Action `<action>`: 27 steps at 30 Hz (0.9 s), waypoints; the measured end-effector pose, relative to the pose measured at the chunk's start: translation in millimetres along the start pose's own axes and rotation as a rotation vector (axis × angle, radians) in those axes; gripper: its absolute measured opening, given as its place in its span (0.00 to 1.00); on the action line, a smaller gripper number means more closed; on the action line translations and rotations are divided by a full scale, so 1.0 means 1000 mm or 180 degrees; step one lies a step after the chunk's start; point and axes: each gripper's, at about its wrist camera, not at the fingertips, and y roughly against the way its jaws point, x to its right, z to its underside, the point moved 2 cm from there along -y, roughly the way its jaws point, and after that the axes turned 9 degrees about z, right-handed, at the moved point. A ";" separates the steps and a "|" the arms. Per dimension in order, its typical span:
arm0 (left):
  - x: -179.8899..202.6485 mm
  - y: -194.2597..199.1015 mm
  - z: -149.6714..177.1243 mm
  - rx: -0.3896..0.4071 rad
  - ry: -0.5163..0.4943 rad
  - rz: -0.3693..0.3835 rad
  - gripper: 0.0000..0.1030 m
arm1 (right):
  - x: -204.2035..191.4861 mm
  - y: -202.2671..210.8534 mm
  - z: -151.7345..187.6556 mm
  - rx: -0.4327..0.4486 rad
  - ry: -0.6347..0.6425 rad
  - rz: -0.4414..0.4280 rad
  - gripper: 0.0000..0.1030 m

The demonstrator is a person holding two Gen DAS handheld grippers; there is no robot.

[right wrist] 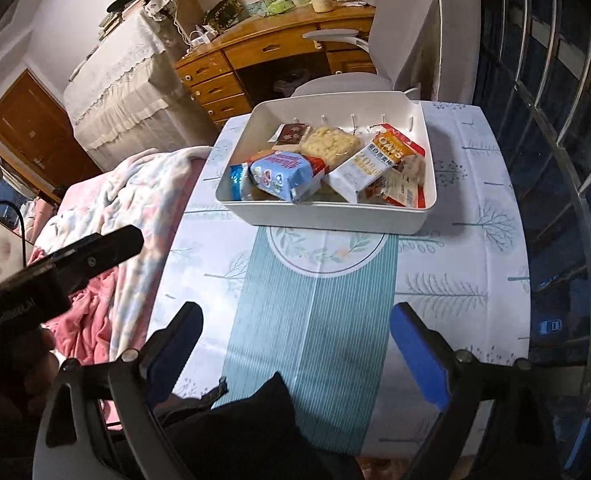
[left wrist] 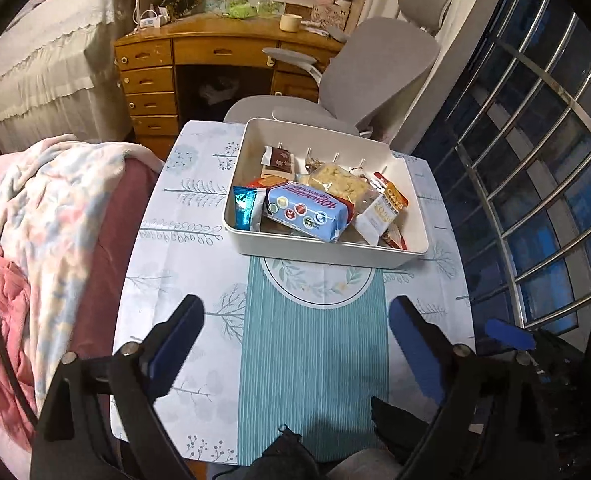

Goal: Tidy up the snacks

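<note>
A white bin (left wrist: 255,246) (right wrist: 315,218) stands at the far side of the small table and holds several snack packs. Among them are a light blue biscuit pack (left wrist: 307,212) (right wrist: 283,176), a clear bag of pale puffs (left wrist: 341,184) (right wrist: 331,146), a white and orange oat pack (left wrist: 381,212) (right wrist: 371,164) and a brown wafer pack (left wrist: 281,160) (right wrist: 293,134). My left gripper (left wrist: 295,332) hangs open over the near teal strip, nothing between its blue pads. My right gripper (right wrist: 297,340) is likewise open and empty, well short of the bin.
The tablecloth (left wrist: 199,256) (right wrist: 455,280) has a teal striped runner. A bed with a pink and floral blanket (left wrist: 47,216) (right wrist: 135,208) lies left. A grey office chair (left wrist: 375,68) and wooden desk (left wrist: 199,52) stand behind the table. A barred window (left wrist: 535,160) is right. Dark fabric (right wrist: 255,420) sits at the near edge.
</note>
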 end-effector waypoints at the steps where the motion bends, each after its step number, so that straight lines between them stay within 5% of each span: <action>1: 0.000 0.001 0.002 -0.0010 0.0020 0.0015 0.92 | 0.001 0.003 0.002 -0.0028 -0.0035 -0.0019 0.93; 7: 0.002 0.018 0.012 0.0052 0.0058 -0.0055 1.00 | 0.000 0.024 0.021 -0.0039 -0.0032 -0.0002 0.93; 15: 0.003 0.023 0.036 -0.0001 0.0105 -0.0084 0.99 | -0.008 0.038 0.041 0.0138 0.0020 0.0249 1.00; 27: 0.013 0.034 0.051 -0.0025 -0.0001 -0.0256 0.99 | -0.008 0.047 0.051 0.0186 -0.0008 0.0235 1.00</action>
